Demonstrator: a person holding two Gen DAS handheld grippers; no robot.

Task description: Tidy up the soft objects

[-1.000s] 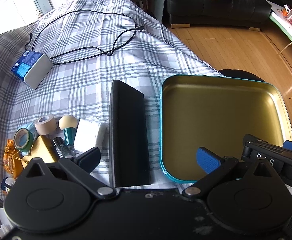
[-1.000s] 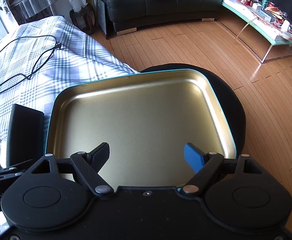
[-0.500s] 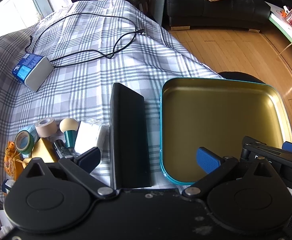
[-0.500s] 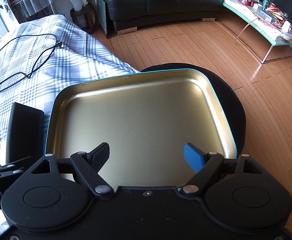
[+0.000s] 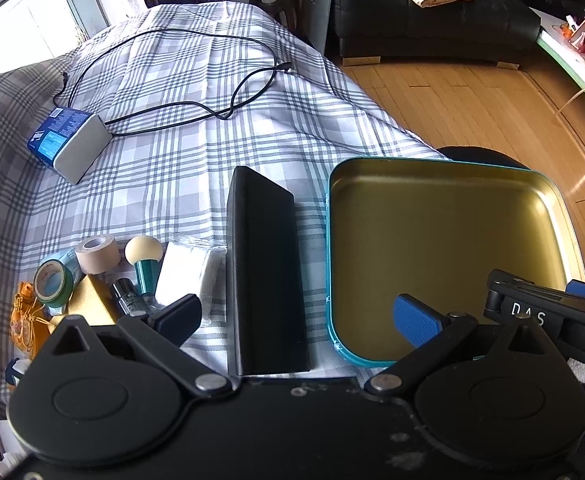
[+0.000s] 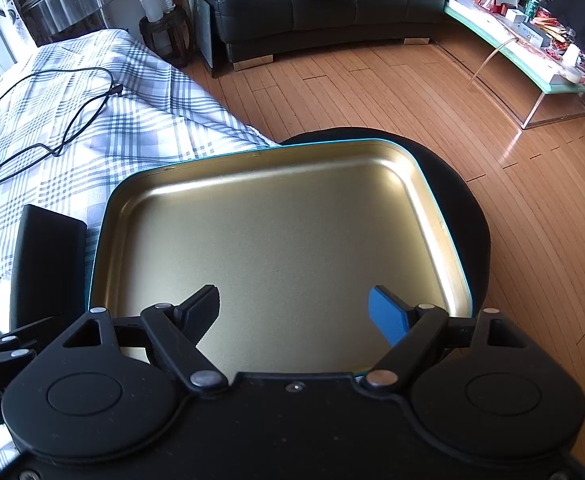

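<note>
A gold tin tray with a teal rim [image 5: 548,208] [image 6: 444,216] lies empty at the right edge of the plaid-covered table. A black box [image 5: 264,272] [image 6: 44,264] stands left of it. Left of the box lies a heap of small items: a white soft pad [image 5: 186,270], a beige tape roll [image 5: 98,255], a green tape roll [image 5: 52,283], a puff brush [image 5: 145,258], an orange pouch [image 5: 26,326]. My left gripper [image 5: 296,316] is open and empty over the box's near end. My right gripper [image 6: 294,306] is open and empty over the tray's near part.
A blue-and-white tissue pack [image 5: 68,144] and a looped black cable [image 5: 196,80] lie farther back on the cloth. A black round stool [image 6: 464,200] sits under the tray's right side. Wooden floor, a black sofa [image 6: 320,4] and a glass table [image 6: 532,48] lie beyond.
The left gripper's view has pulled back and tilted slightly, so the table items sit a little lower in frame. The right gripper has barely moved. Both stay open.
</note>
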